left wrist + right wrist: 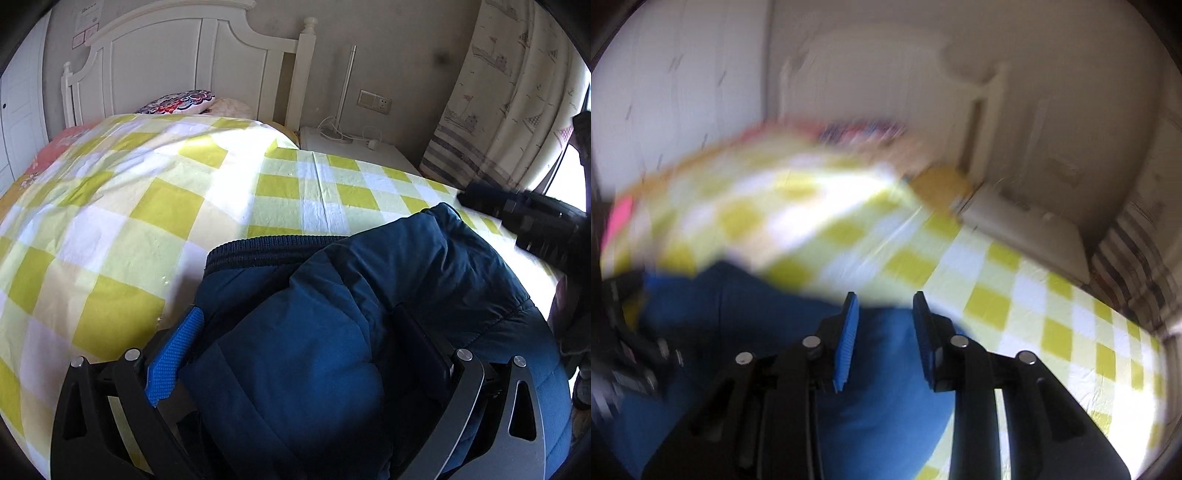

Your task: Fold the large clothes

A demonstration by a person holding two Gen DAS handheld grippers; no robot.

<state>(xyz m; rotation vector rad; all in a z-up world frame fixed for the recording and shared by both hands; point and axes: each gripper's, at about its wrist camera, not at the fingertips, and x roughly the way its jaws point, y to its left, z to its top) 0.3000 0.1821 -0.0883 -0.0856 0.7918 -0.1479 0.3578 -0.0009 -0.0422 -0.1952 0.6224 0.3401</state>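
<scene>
A navy padded jacket point(369, 295) lies bunched on the bed's yellow-and-white checked sheet point(147, 221), its ribbed hem toward the headboard. My left gripper point(299, 314) straddles the jacket's bulk with its jaws wide apart. The blue pad point(177, 362) on its left finger is mostly bare, and the right finger sinks into the fabric. My right gripper point(884, 299) hovers over the jacket point(738, 314) near its right edge. A narrow gap shows between its pads, with nothing in it. The right wrist view is blurred. That gripper point(469, 195) also shows as a black body at the right of the left wrist view.
A white headboard point(166, 55) and a patterned pillow point(177, 101) stand at the far end. A white nightstand point(354, 147) with a thin lamp point(347, 85) sits beside the bed. A printed curtain point(498, 92) hangs at the right, and a white wardrobe point(18, 110) stands at the left.
</scene>
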